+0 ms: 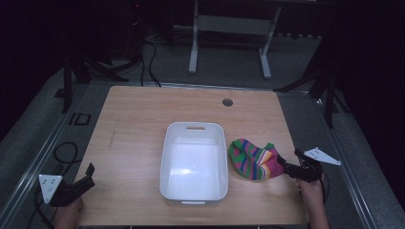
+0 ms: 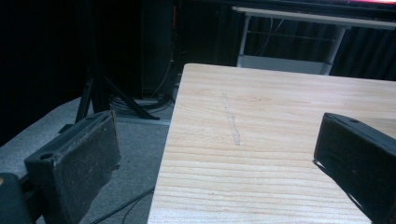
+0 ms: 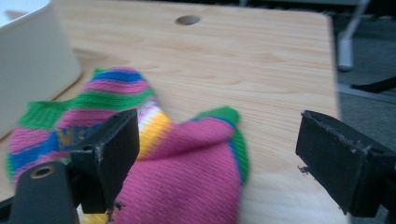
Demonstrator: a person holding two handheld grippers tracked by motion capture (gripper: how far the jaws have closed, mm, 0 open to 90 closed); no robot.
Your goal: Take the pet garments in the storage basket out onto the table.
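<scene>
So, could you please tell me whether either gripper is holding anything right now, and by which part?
Nothing is held. The right gripper is open around the striped sock; the left gripper is open.

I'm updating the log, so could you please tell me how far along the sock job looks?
Nothing looks done yet: the white bin is empty. In hand: the right gripper, jaws open, sits around the striped sock, which lies on the table beside the bin. The left gripper waits open at the table's near left corner. Probably left: closing, lifting, dropping the sock in.
</scene>
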